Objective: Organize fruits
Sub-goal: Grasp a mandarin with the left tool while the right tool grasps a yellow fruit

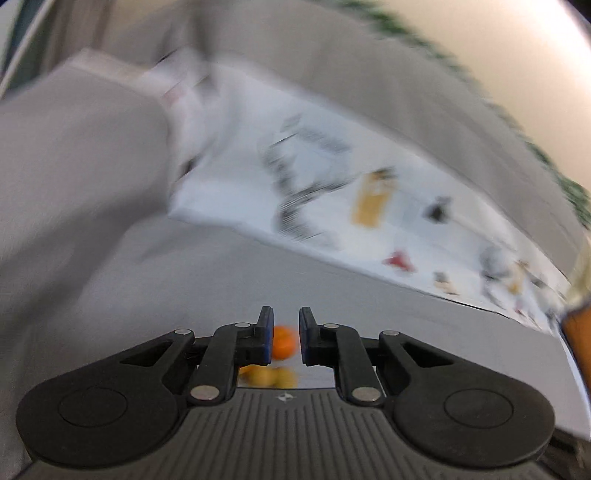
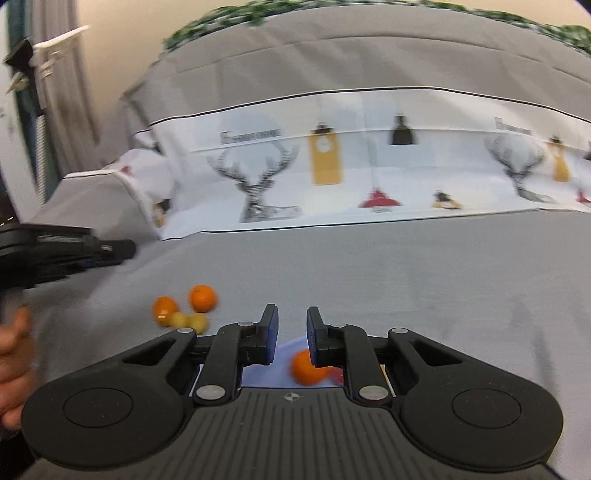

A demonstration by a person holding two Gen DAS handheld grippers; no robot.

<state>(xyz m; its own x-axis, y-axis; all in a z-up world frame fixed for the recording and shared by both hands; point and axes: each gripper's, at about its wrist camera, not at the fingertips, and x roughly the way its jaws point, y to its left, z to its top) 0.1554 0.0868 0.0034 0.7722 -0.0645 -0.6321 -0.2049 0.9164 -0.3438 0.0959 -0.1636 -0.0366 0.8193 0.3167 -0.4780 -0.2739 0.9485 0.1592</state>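
Nearest in the right wrist view, the right gripper (image 2: 291, 328) has its 2 blue-padded fingers drawn in to a narrow gap with nothing between the pads, so it is closed and empty. Just below and beyond the fingertips an orange (image 2: 308, 367) lies on a pale blue plate (image 2: 286, 349), its right side hidden behind the right finger; something red shows beside it, too little to name. Further out to the left, on the grey bedspread (image 2: 406, 277), sits a small cluster of fruit: 2 more oranges (image 2: 202, 297) and 2 small yellow fruits (image 2: 189, 321) touching one another. At the left edge the left gripper (image 2: 110, 251) reaches in above the spread, well apart from the cluster, with a hand (image 2: 14, 354) below it.

The left wrist view is heavily blurred. There the left gripper's pads stand at a narrow gap, closed on nothing; an orange and yellow fruit appear past the fingertips on the grey cloth, not between the pads.

Farthest back, a folded white sheet (image 2: 351, 177) printed with stag heads and lamps crosses the bed, with grey bedding above it and green foliage (image 2: 229, 18) along the top
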